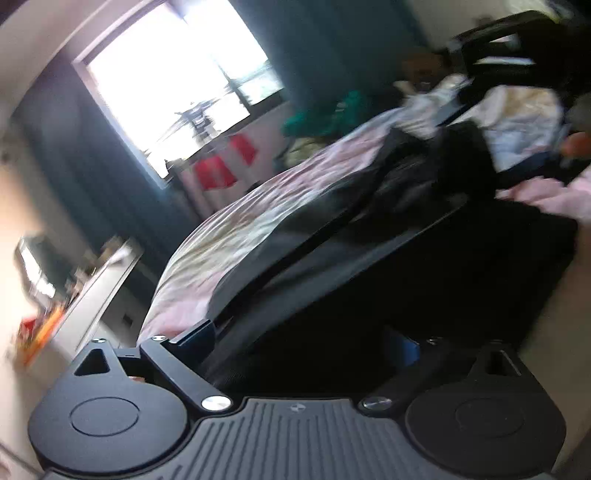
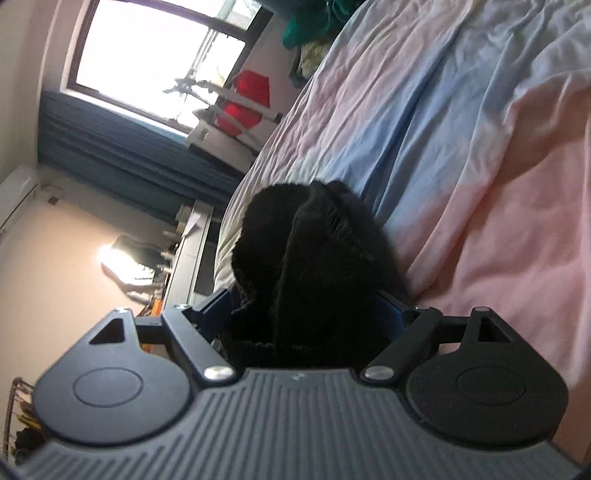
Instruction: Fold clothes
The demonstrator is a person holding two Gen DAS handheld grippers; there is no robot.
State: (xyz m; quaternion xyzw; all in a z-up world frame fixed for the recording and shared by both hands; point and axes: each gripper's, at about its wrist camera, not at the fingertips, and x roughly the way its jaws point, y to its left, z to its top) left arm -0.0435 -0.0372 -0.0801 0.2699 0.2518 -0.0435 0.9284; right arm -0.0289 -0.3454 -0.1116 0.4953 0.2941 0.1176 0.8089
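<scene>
A black garment (image 1: 424, 236) lies stretched across the pink and blue bedsheet (image 1: 236, 221), blurred by motion. My left gripper (image 1: 299, 343) has black cloth bunched between its jaws and appears shut on it. In the right wrist view my right gripper (image 2: 306, 314) is shut on a bunched edge of the black garment (image 2: 314, 258), which stands up between the jaws and hides the fingertips. The bedsheet (image 2: 461, 166) runs beside it. The other gripper shows at the far end of the garment (image 1: 517, 48), with a hand near it.
A window (image 2: 155, 55) with dark teal curtains (image 2: 129, 155) is beyond the bed. A drying rack holds red cloth (image 2: 247, 99). Green and pale clothes (image 2: 314, 26) pile at the bed's far end. A desk (image 2: 184, 258) stands beside the bed.
</scene>
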